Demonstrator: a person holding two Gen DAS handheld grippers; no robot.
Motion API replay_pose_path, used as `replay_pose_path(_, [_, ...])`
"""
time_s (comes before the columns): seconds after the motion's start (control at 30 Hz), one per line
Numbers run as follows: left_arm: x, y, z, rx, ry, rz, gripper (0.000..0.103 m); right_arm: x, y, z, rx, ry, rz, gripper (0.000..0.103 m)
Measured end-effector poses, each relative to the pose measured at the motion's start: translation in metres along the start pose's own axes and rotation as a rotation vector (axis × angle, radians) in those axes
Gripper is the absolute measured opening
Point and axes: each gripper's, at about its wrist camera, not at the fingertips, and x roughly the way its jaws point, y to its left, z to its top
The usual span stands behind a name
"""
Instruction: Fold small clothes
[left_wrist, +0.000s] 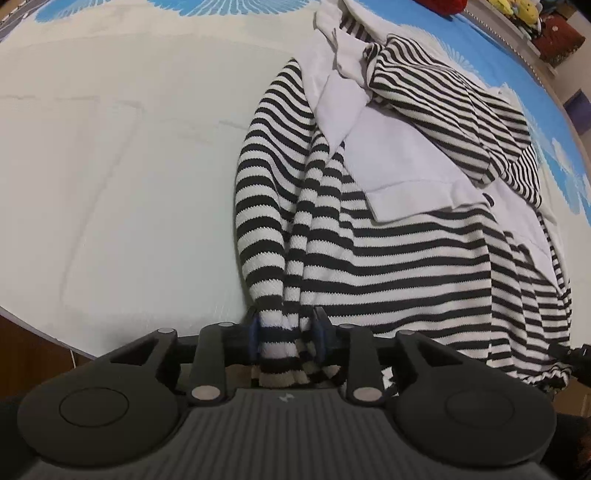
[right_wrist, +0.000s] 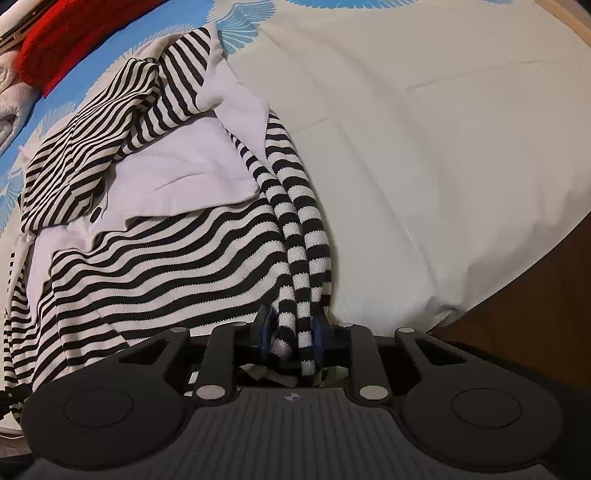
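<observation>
Both claws are clamped onto the same black-and-white striped knit top (left_wrist: 406, 258), one at each bottom corner. The left gripper (left_wrist: 286, 334) has its blue pads (left_wrist: 254, 332) squeezed down on a bunched-up fold of striped hem at the near left edge, jaws only a little apart with cloth filling the gap. The right gripper (right_wrist: 291, 334) is the same story: jaws narrow, pinching a rolled, rope-like twist of the striped fabric (right_wrist: 295, 258) at the near right edge.

The top lies spread on a pale, off-white bed sheet (left_wrist: 129, 184) with blue fan-shaped prints (left_wrist: 207, 7) along the far side. It's close to the near edge of the bed, and the hem hangs slightly over it. There's a white woven panel (left_wrist: 399, 162) sewn or layered on the upper part, smooth next to the chunky ribbed knit, plus a finer-striped piece (left_wrist: 454, 110) crumpled on top of that.

Farther back, the right wrist view shows a red fuzzy cloth (right_wrist: 70, 33) on the blue part of the sheet, and dark brown wood (right_wrist: 524, 306) past the bed's corner. The left wrist view catches some yellow plush toys (left_wrist: 517, 11) in the far corner, too small to make out properly.
</observation>
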Motion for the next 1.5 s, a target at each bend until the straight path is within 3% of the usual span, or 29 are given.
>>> replay_pose_path(0.2, [0.001, 0.001, 0.000, 0.000, 0.000, 0.003, 0.031, 0.001, 0.003, 0.000, -0.015, -0.001, -0.008, 0.023])
replay_pose_path(0.37, [0.000, -0.004, 0.000, 0.037, -0.018, -0.007, 0.011, 0.001, 0.003, 0.000, -0.025, -0.001, -0.002, 0.016])
replay_pose_path(0.53, [0.000, -0.004, 0.000, 0.039, -0.012, -0.015, 0.012, 0.000, 0.004, 0.000, -0.032, -0.004, 0.003, 0.013])
replay_pose_path(0.7, [0.003, -0.003, -0.002, 0.041, 0.010, -0.019, 0.021, -0.001, 0.004, -0.001, -0.034, -0.005, 0.003, 0.013])
replay_pose_path(0.97, [0.004, -0.004, -0.003, 0.058, 0.007, -0.012, 0.021, -0.001, 0.005, -0.001, -0.036, -0.008, 0.002, 0.011])
replay_pose_path(1.03, [0.003, -0.005, -0.003, 0.068, 0.000, -0.010, 0.016, -0.002, 0.006, -0.002, -0.036, -0.010, 0.004, 0.010])
replay_pose_path(1.1, [0.002, -0.007, -0.003, 0.078, -0.013, -0.016, 0.010, -0.002, 0.005, -0.002, -0.037, -0.013, 0.007, 0.009])
replay_pose_path(1.27, [-0.009, -0.008, -0.006, 0.081, -0.069, -0.034, 0.008, -0.008, 0.005, -0.002, -0.030, -0.039, 0.022, 0.006])
replay_pose_path(1.5, [-0.045, -0.012, -0.014, 0.138, -0.210, -0.087, 0.008, -0.040, 0.003, 0.001, -0.031, -0.178, 0.115, 0.005])
